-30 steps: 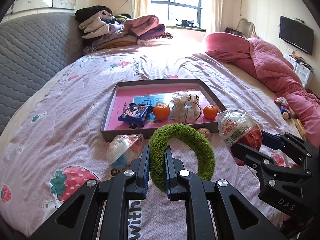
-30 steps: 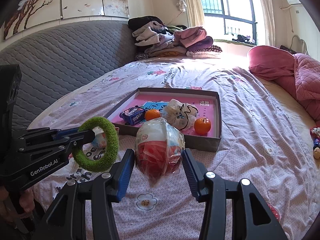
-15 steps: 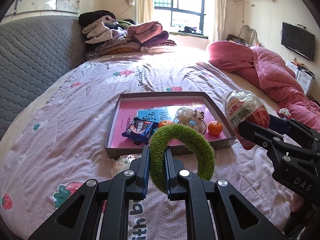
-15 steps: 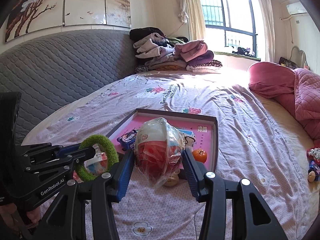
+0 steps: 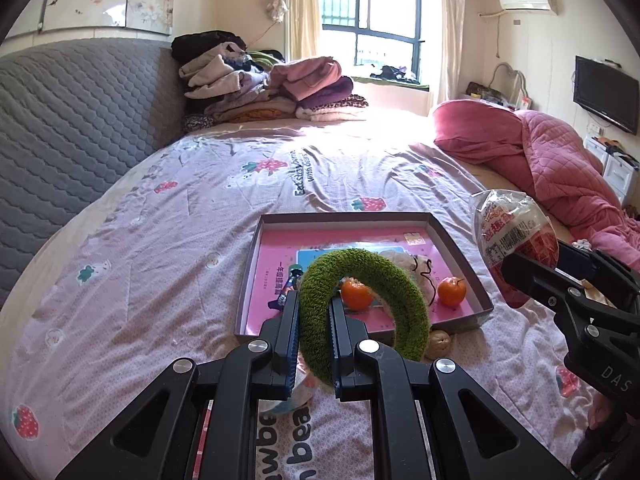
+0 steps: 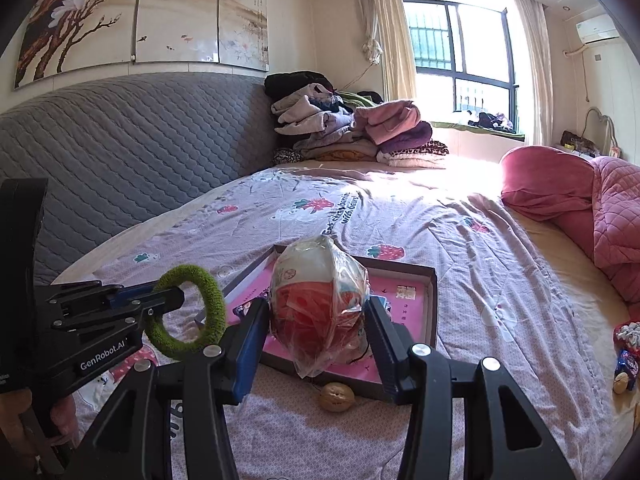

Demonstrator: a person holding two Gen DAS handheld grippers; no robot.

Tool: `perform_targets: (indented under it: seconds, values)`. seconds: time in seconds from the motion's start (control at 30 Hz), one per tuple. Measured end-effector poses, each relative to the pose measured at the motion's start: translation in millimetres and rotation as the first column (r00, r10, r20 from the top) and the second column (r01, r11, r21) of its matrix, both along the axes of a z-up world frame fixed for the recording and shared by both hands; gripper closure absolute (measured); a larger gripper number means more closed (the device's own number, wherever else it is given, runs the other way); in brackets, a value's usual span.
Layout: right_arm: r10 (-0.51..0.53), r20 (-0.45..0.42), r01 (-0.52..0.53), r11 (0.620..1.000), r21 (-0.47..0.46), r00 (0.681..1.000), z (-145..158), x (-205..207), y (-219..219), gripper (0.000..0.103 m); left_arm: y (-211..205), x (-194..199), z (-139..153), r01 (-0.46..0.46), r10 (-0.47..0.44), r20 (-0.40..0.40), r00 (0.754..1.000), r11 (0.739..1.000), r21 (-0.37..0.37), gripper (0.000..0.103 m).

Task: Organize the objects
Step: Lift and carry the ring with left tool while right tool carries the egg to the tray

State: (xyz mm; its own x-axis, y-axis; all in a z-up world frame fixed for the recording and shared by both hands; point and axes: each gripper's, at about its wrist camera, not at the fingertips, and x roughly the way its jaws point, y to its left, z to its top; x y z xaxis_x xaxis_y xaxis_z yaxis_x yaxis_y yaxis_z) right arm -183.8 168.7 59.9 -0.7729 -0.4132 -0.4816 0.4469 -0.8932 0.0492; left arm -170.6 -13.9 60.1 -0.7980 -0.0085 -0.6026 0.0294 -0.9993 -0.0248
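Observation:
My left gripper [image 5: 314, 312] is shut on a fuzzy green ring [image 5: 400, 284], held in the air just short of the near rim of the shallow pink-lined box [image 5: 256, 240]. The same ring [image 6: 212, 300] shows at the left of the right wrist view. My right gripper [image 6: 316, 320] is shut on a clear plastic bag of red snacks [image 6: 318, 312], also lifted, over the box's near edge [image 6: 430, 308]. The bag [image 5: 512, 240] hangs at the right of the left wrist view. In the box lie two oranges [image 5: 356, 294] [image 5: 452, 291], a blue snack packet [image 5: 286, 292] and a white drawstring pouch [image 5: 416, 264].
A walnut [image 6: 336, 397] lies on the strawberry-print sheet [image 5: 160, 260] before the box. A small wrapped packet [image 5: 300, 394] sits under my left fingers. Folded clothes [image 5: 272, 88] are stacked at the headboard end, a pink quilt [image 5: 560, 160] lies right, small toys [image 6: 626, 356] far right.
Both grippers have risen with their loads and moved toward the box; the ring and the bag now overlap it in view. The bed items below appear lower and farther.

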Motion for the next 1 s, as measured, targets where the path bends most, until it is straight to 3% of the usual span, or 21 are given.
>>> perform_targets:
  seconds: [0.3,1.0]
  values:
    - [0.010,-0.062,-0.010,1.000,0.000,0.998,9,-12,1,0.054,-6,-17,-1,-0.031,0.031,-0.015,0.999,1.000,-0.007,0.090]
    - [-0.035,-0.093,0.034,0.999,-0.011,0.995,2,-53,19,0.054,-13,-74,-11,-0.065,0.065,-0.004,0.998,0.998,0.016,0.089]
